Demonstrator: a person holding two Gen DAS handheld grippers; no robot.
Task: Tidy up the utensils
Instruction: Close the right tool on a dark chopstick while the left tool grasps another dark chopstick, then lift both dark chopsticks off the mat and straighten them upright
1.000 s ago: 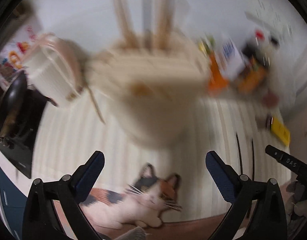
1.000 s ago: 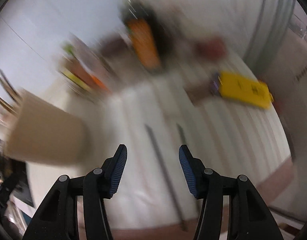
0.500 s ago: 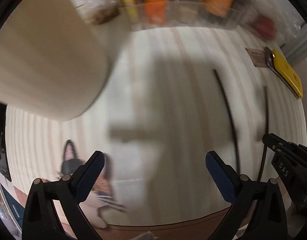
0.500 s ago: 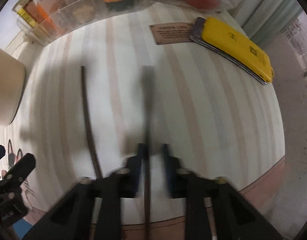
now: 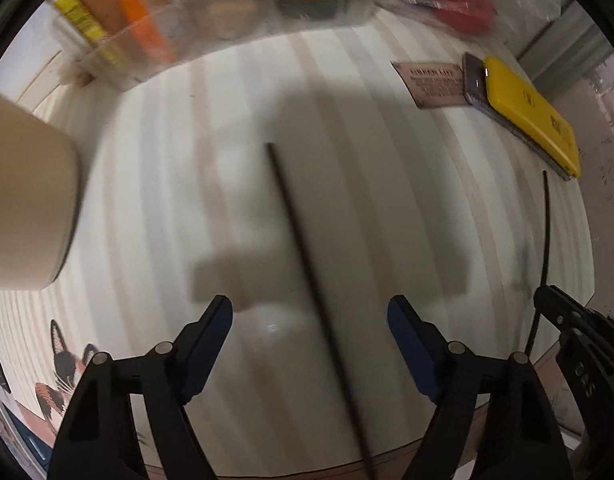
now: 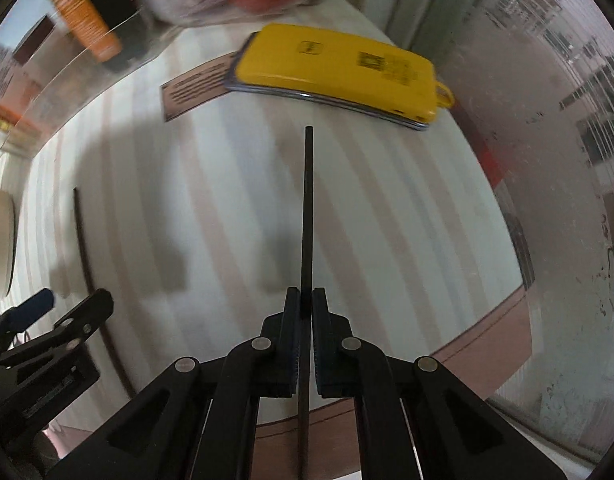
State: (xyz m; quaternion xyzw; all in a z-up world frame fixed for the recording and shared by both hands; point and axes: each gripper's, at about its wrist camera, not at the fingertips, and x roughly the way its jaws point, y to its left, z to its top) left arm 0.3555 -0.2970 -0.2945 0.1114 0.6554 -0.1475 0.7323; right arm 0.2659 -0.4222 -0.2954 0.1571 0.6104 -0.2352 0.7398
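Observation:
Two thin black chopsticks lie on the striped tablecloth. My left gripper (image 5: 309, 316) is open, its jaws on either side of one chopstick (image 5: 303, 248), not touching it. My right gripper (image 6: 306, 300) is shut on the other chopstick (image 6: 308, 208), which points forward toward the yellow case. That second chopstick also shows in the left wrist view (image 5: 545, 232) at the right. The first chopstick also shows in the right wrist view (image 6: 83, 240) at the left. A beige utensil holder (image 5: 27, 208) stands at the left.
A yellow case (image 6: 339, 68) on a phone and a brown card (image 6: 195, 88) lie at the far right of the table. A clear bin (image 5: 211, 20) of packets and bottles stands along the back. The table's front edge (image 6: 487, 344) is close.
Both grippers swung down from the holder to the chopsticks. The right gripper closed on one chopstick. The left gripper narrowed and moved over the other chopstick.

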